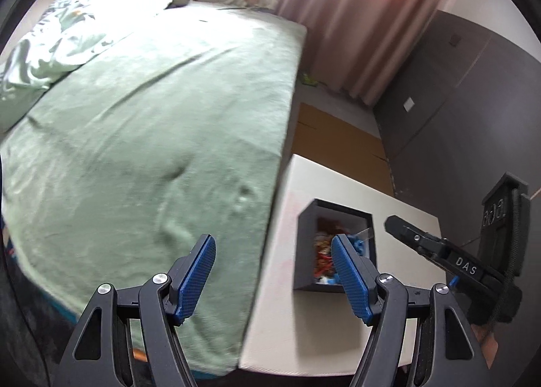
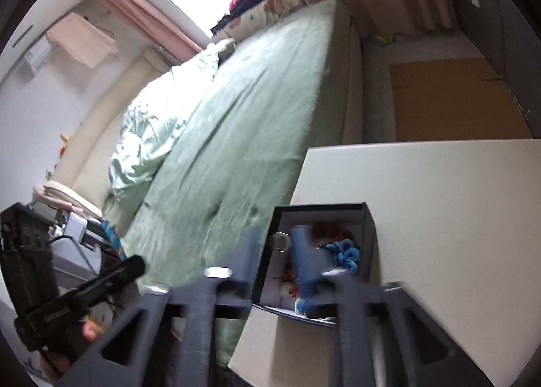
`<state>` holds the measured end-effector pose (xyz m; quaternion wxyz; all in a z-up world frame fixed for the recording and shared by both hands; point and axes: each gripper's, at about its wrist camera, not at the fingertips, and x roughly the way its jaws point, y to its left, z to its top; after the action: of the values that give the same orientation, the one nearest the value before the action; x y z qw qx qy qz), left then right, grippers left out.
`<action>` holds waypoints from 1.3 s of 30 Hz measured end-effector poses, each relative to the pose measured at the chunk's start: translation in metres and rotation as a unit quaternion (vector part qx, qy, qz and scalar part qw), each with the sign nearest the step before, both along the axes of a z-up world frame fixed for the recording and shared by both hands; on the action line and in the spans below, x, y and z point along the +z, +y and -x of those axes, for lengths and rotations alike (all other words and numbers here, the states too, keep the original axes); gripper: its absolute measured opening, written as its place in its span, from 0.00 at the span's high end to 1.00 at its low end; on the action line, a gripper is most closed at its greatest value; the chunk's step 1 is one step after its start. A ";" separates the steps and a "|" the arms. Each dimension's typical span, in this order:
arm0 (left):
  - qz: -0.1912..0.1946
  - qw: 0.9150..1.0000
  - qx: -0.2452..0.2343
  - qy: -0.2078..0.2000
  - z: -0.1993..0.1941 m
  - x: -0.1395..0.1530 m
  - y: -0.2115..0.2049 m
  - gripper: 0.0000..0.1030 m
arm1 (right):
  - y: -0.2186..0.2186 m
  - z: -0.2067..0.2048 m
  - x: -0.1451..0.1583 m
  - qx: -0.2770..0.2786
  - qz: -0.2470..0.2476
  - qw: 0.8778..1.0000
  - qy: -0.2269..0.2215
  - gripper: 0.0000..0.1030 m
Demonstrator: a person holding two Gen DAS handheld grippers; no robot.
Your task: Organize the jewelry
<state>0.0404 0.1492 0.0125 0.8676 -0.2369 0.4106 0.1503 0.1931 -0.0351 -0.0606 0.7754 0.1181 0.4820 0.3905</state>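
Note:
A black open box (image 1: 304, 245) (image 2: 368, 234) stands on a white table (image 1: 297, 326) (image 2: 439, 218) near the edge that meets the bed. Inside lies a tangle of jewelry (image 1: 323, 251), red and orange pieces with a blue piece (image 2: 346, 251). My left gripper (image 1: 274, 273) is open and empty, hovering over the seam between bed and table, its right finger in front of the box. My right gripper (image 2: 275, 262) is blurred, open and empty, above the box's near left corner. It also shows at the right in the left wrist view as the right gripper (image 1: 405, 234).
A bed with a green sheet (image 1: 152, 133) (image 2: 253, 116) fills the left side, with a crumpled duvet (image 1: 50, 48) at its far end. Flat cardboard (image 1: 338, 136) (image 2: 449, 99) lies on the floor beyond the table. A dark wardrobe (image 1: 456, 82) and pink curtains (image 1: 355, 15) stand behind.

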 end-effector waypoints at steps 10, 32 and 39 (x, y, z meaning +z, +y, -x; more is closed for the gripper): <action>0.000 1.000 -0.016 -0.014 0.018 -0.001 -0.012 0.30 | -0.039 0.009 -0.006 -0.026 0.042 0.999 0.011 0.39; -0.051 0.994 -0.079 -0.063 0.076 0.041 -0.117 0.01 | -0.194 0.110 0.042 -0.139 0.085 0.985 -0.064 0.00; -0.074 0.987 -0.115 -0.078 0.104 0.056 -0.141 0.01 | -0.224 0.165 0.077 -0.185 0.100 0.972 -0.109 0.00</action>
<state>-0.0638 0.0084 0.0684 0.9238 -0.1338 0.3536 0.0602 0.0282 -0.2591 0.0161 0.8897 0.0836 0.4014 0.2006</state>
